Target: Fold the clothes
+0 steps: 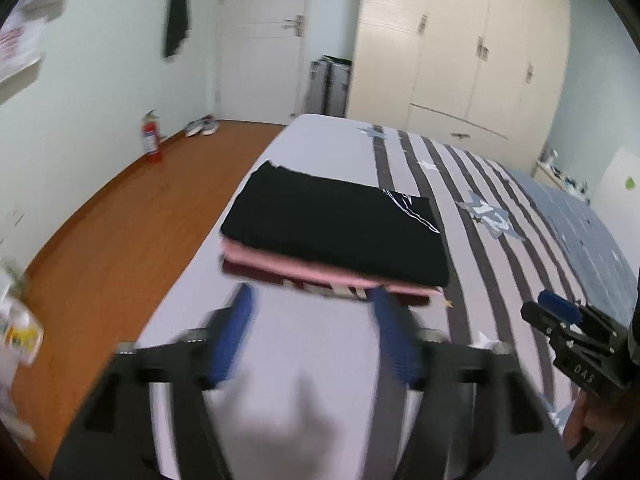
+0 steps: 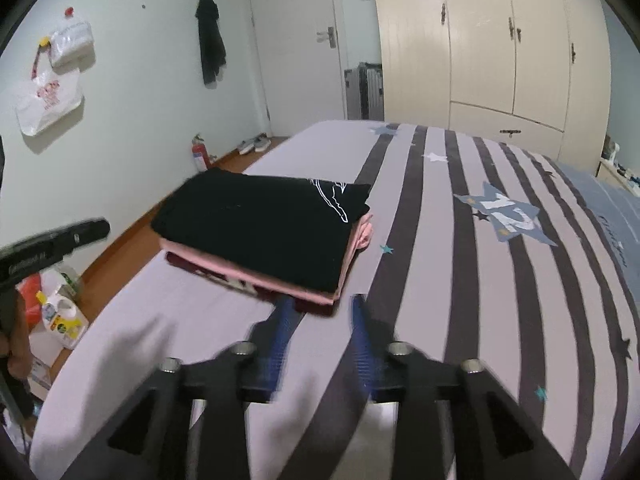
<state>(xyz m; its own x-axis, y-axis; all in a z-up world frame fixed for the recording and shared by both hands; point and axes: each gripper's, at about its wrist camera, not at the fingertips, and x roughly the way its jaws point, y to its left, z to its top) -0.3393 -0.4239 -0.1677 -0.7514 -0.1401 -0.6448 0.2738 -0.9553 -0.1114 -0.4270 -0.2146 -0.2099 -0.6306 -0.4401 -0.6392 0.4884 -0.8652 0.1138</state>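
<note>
A stack of folded clothes lies on the striped bed [image 1: 320, 360] near its left edge. A black garment [image 1: 336, 228] [image 2: 256, 228] with a white line print is on top, a pink one [image 1: 280, 266] under it, and a dark red one [image 1: 248, 274] at the bottom. My left gripper [image 1: 312, 294] hangs just short of the stack's near edge, open, with only bedsheet between its blue pads. My right gripper [image 2: 322, 300] is open too, close to the stack's near right corner and holding nothing. Each gripper shows at the edge of the other's view: the right gripper [image 1: 552, 310] and the left gripper [image 2: 96, 227].
To the left of the bed is wooden floor with a red fire extinguisher [image 1: 151, 138], shoes [image 1: 202, 126] and detergent bottles [image 2: 64, 316]. A suitcase [image 1: 330, 88] and a cream wardrobe [image 1: 460, 48] stand beyond the bed. A dark garment [image 2: 210, 40] and plastic bags [image 2: 48, 100] hang on the wall.
</note>
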